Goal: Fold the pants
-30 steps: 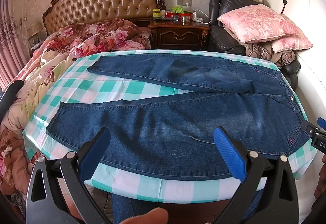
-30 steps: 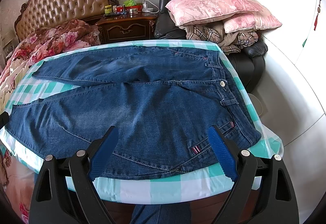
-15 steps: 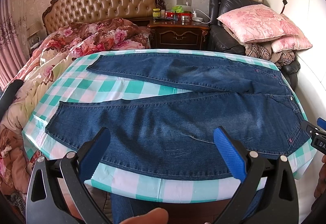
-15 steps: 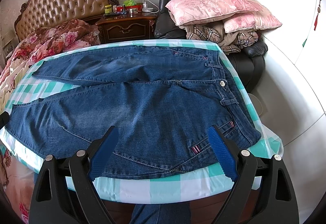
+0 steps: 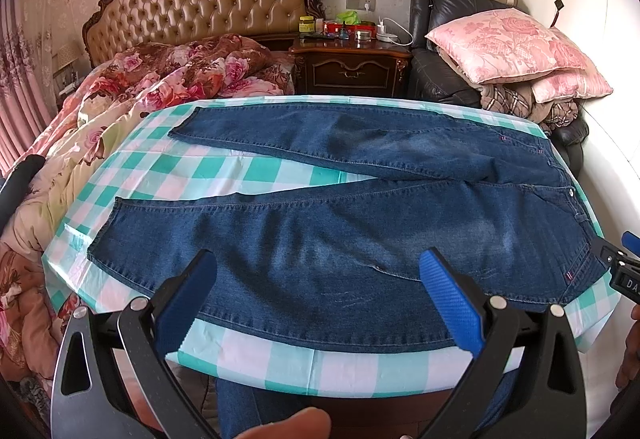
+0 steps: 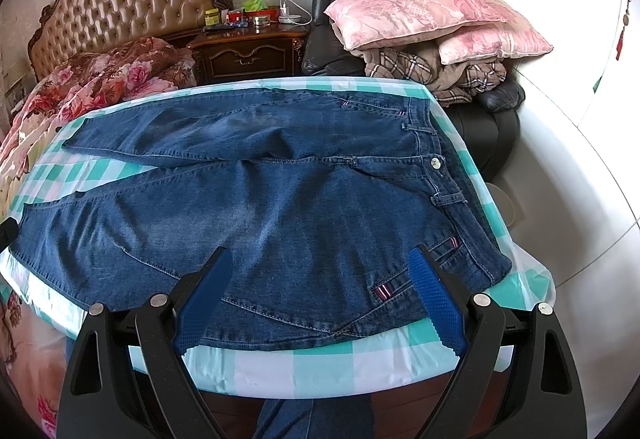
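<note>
Nothing has shifted: pants (image 5: 340, 239) stay spread flat on the desk (image 5: 280, 359), and we keep both tongs, left (image 5: 320, 291) and right (image 6: 320, 287), wide and empty; folding unstarted.

Open checked cloth between the two jeans (image 5: 344, 239) legs, toward the cuffs; bare strip along the near table (image 5: 360, 367) edge. Beyond the jeans: bed (image 5: 132, 107) left, nightstand (image 5: 352, 67) behind, cushion-piled armchair (image 6: 420, 51) right.
</note>
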Demonstrator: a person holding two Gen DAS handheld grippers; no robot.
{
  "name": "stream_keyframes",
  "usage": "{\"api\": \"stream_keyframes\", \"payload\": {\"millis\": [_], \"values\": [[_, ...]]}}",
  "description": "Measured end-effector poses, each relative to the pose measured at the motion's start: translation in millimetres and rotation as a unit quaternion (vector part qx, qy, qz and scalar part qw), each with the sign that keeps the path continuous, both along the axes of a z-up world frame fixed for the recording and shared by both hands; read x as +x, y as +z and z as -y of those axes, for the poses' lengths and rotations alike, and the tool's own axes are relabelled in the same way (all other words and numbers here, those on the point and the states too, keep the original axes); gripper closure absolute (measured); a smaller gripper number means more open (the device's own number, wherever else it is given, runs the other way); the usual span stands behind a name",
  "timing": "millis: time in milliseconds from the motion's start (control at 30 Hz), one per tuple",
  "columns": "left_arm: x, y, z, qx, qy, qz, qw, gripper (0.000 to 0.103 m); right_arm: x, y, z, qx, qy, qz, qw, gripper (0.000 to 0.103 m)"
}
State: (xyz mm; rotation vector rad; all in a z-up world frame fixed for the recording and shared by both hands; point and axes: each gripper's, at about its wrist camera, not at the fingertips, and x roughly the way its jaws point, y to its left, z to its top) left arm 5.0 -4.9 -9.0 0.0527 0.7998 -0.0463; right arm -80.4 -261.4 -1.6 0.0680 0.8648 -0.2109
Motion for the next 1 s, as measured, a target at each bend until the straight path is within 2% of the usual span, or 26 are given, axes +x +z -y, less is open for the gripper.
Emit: {"api": "stream_keyframes", "payload": {"millis": [400, 467, 567, 600, 767, 900, 1000], "values": [[1.5, -6.7, -5.3, -0.011, 0.002, -0.006, 0.9999, 0.001, 1.5, -5.2, 2.7, 0.012, 0.001, -0.010, 1.000, 0.017], [3.9, -9.7, -7.6, -0.016, 0.003, -0.010, 0.9998, 0.001, 4.8, -7.3, 7.6, 0.033, 0.005, -0.016, 0.999, 0.017], [7.2, -12.8, -12.9, -0.031, 0.002, -0.013, 0.9995, 0.001, 18.3, -10.6, 38.3, 0.088, -0.001, -0.028, 0.996, 0.017], [9.3, -14.2, -16.0, -0.042, 0.001, -0.014, 0.9990, 0.001, 25.2, -9.7, 48.0, 0.089, -0.007, -0.027, 0.996, 0.017], [18.8, -25.2, -25.1, -0.079, -0.016, -0.020, 0.9966, 0.002, 89.9, -23.5, 129.9, 0.068, -0.066, -0.032, 0.995, 0.017], [29.4, -35.0, -32.9, -0.097, -0.012, -0.031, 0.9947, 0.002, 174.0, -52.7, 216.9, 0.094, -0.114, -0.055, 0.987, 0.017], [40.1, -42.6, -40.7, -0.100, -0.006, -0.049, 0.9937, 0.002, 232.0, -77.5, 258.8, 0.106, -0.115, -0.084, 0.984, 0.026]]}}
